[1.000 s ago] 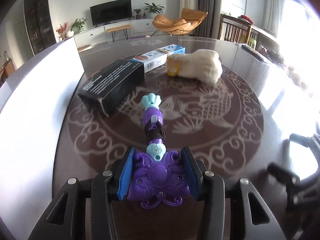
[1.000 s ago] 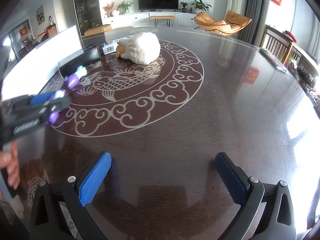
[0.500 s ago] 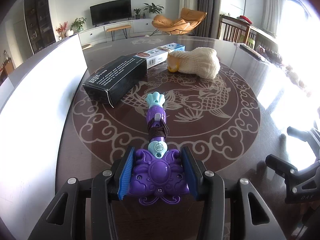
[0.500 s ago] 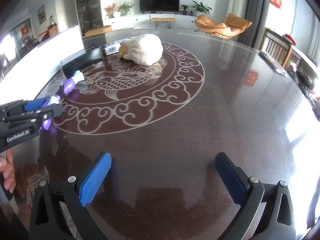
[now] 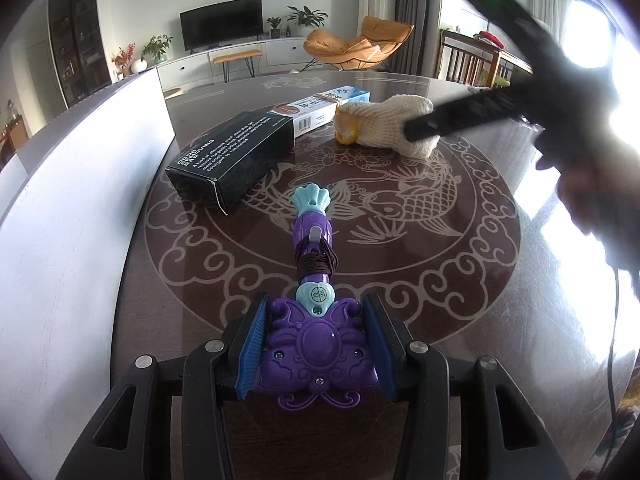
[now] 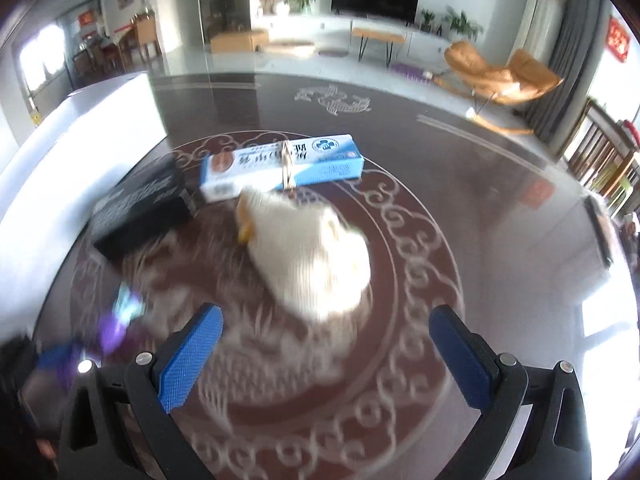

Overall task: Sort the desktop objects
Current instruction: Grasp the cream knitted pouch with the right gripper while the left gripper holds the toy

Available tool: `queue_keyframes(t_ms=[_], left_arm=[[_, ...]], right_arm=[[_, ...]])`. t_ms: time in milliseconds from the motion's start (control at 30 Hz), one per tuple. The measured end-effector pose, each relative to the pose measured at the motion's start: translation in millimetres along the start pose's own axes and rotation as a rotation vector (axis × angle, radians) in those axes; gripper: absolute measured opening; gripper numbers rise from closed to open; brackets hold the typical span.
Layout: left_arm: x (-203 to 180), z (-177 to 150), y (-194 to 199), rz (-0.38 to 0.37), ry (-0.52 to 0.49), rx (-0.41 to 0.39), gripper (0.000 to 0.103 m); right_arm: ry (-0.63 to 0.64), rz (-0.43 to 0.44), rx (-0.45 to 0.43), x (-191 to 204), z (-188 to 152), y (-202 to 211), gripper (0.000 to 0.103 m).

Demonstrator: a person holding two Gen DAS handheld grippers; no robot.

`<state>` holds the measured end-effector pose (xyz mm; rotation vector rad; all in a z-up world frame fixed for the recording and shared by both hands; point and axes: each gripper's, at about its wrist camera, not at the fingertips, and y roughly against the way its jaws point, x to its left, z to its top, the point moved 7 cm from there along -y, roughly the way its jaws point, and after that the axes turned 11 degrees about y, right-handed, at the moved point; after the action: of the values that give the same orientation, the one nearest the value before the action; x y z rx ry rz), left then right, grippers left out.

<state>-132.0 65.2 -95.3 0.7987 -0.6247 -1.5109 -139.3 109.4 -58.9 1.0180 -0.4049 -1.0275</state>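
The purple toy wand sits clamped by its ornate head in the left gripper, handle jutting out over the dark table. Ahead, the knitted glove lies beside the blue-and-white box and the black box. The right gripper hangs spread and empty just short of the glove — a fast approach risks shoving it into the boxes.

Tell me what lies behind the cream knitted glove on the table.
Directly behind the cream knitted glove lies a long blue-and-white carton, banded at its middle. The glove covers a little of the carton's near edge; whether the two touch cannot be told.
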Motion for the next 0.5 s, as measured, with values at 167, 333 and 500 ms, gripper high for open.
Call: queue_keyframes(t_ms=[167,333,500], left_arm=[[0,0,0,0.0,0.0,0.0,0.047],[-1,-1,0,-0.001,0.002,0.0,0.047],[-1,-1,0,-0.001,0.002,0.0,0.047]], right_arm=[[-0.012,0.039,0.011,7,22,-22,0.078],[-0.107,0.13,-0.017,10,1,-17,0.052],[-0.271,0.379,-0.035,23,-67,28,0.053]])
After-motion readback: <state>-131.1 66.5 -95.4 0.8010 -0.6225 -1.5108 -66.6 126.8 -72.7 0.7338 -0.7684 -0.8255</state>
